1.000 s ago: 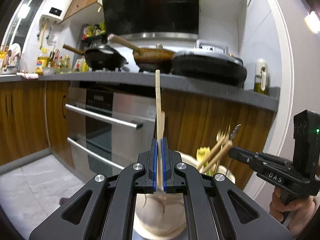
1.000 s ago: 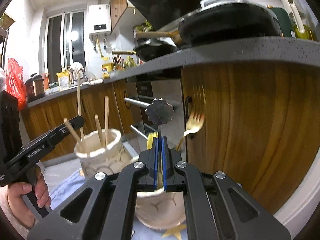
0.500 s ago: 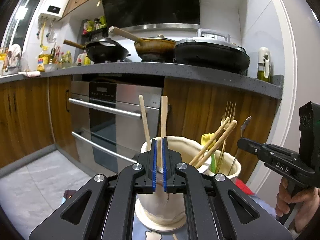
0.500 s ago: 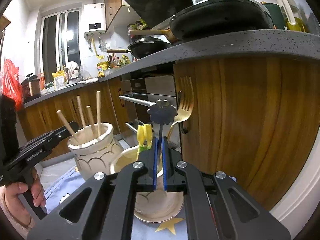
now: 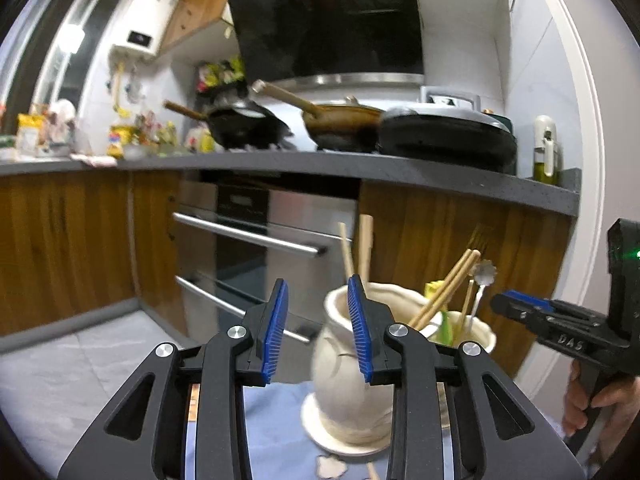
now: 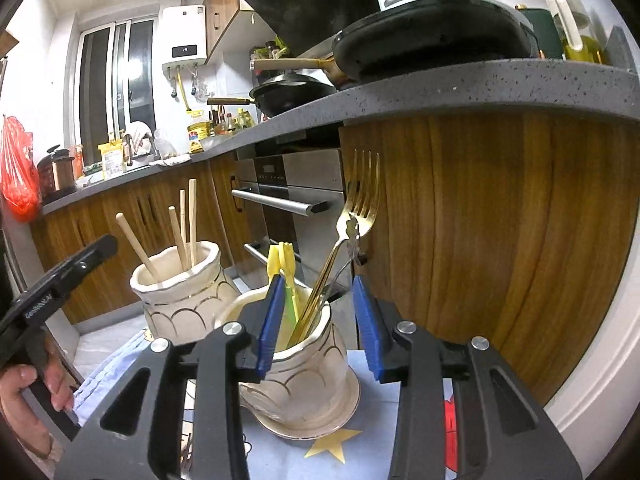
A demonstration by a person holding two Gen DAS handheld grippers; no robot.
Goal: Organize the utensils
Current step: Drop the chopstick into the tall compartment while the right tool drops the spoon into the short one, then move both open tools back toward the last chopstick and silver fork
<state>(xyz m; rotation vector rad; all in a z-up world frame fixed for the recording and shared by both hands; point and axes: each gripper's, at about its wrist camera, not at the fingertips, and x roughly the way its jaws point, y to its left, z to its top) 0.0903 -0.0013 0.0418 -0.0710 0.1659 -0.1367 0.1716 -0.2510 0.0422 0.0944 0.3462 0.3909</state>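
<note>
Chopsticks (image 5: 444,290) stand upright in the cream jar (image 5: 352,380), just right of the spread, empty left gripper (image 5: 318,328); the right gripper (image 6: 320,324), also spread, probably empty, straddles the fork jar (image 6: 304,372).

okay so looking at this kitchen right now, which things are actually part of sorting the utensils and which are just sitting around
Part of the job:
- left gripper, open
- right gripper, open
- chopstick jar holding wooden chopsticks
- cutlery jar holding gold fork

Just sitting around:
- black wok
- brown pan
- oven
- oil bottle
</note>
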